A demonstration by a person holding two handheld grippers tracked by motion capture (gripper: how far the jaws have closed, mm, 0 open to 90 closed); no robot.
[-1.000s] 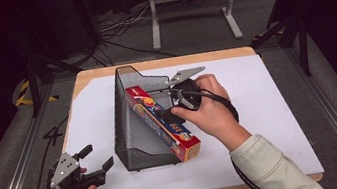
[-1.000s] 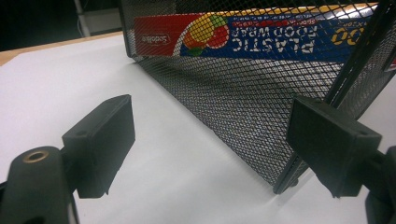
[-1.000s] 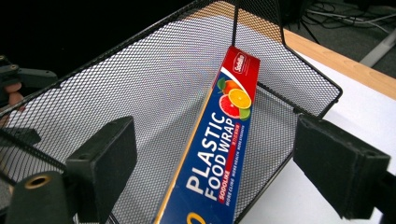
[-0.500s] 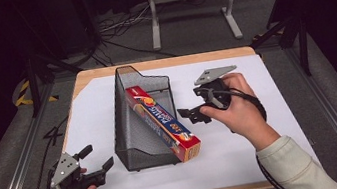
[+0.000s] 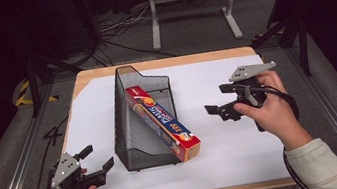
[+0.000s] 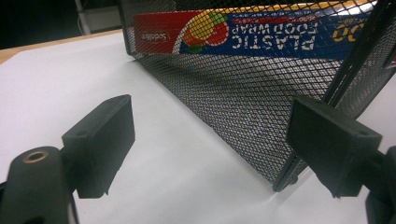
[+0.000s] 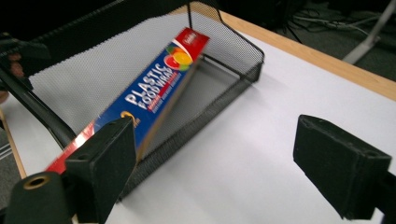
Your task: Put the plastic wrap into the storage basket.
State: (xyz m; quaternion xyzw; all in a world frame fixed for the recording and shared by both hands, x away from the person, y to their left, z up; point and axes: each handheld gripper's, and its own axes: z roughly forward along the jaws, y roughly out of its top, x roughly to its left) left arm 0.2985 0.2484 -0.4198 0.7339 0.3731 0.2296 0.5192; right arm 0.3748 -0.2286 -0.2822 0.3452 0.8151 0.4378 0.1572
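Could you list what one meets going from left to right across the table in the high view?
Left gripper → black mesh basket → plastic wrap box, leaning inside the basket with its near end sticking out → right gripper.

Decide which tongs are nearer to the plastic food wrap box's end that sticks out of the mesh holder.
Right, narrowly. The right tongs hang open beside the box, past its protruding end. The left tongs sit open beyond the mesh holder, near the table's front-left corner.
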